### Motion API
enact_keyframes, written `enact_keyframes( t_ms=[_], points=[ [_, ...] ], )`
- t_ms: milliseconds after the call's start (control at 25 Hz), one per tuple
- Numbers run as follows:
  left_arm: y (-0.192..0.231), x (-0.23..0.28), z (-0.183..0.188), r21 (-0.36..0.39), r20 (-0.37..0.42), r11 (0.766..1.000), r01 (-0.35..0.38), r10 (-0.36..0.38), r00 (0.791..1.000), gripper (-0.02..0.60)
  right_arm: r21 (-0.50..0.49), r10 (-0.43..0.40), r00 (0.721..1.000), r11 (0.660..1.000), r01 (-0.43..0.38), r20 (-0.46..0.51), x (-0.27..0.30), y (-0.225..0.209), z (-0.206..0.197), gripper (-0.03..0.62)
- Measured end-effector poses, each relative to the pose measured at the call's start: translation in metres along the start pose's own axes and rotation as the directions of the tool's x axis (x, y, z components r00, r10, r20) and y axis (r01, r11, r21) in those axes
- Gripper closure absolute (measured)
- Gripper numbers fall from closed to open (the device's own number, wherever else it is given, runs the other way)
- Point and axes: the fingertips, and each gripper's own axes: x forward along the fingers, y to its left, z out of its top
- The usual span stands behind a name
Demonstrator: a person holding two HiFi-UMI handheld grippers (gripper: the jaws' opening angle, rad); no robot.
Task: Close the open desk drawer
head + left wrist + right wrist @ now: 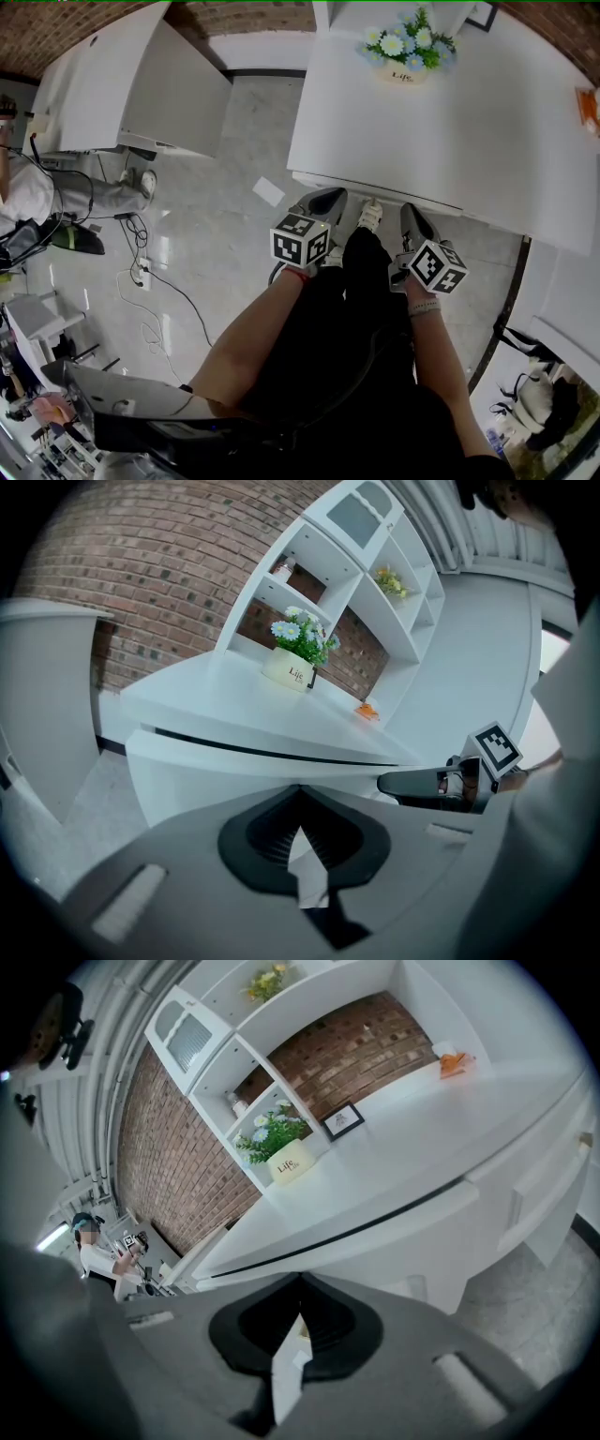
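Forward, left tongs point(328, 200) beside right tongs point(411, 216).

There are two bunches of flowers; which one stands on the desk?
The white-and-blue flowers in the cream pot stand on the desktop; the yellow flowers sit higher, in the white shelf unit.

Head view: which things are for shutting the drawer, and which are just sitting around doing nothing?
For the job:
- drawer
- desk
- left gripper, jaws together, empty
- right gripper, jaws together, empty

Just lying about:
- flower pot
- picture frame
- orange thing on the desk
- paper on the floor
- cables on the floor
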Motion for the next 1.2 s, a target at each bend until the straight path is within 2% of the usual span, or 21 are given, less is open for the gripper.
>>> enact_keyframes(
  t_ms=[800,1000,1200],
  points=[
    [0.005,0.008,0.006,-0.016,0.004,1.0,0.012,-0.012,1.0,0.58,0.001,0.016,1.0,1.0,-0.016,0.001,0.008,0.0,0.008,0.591],
    [0.005,0.006,0.007,-0.032,0.009,0.999,0.016,-0.016,1.0,0.58,-0.037,0.027,1.0,0.999,-0.027,-0.004,0.006,0.002,0.008,0.591],
    [0.005,-0.001,0.008,-0.026,0.025,1.0,0.016,-0.015,1.0,0.58,-0.049,0.044,0.998,0.998,-0.043,0.032,-0.001,0.007,0.011,0.591]
  ],
)
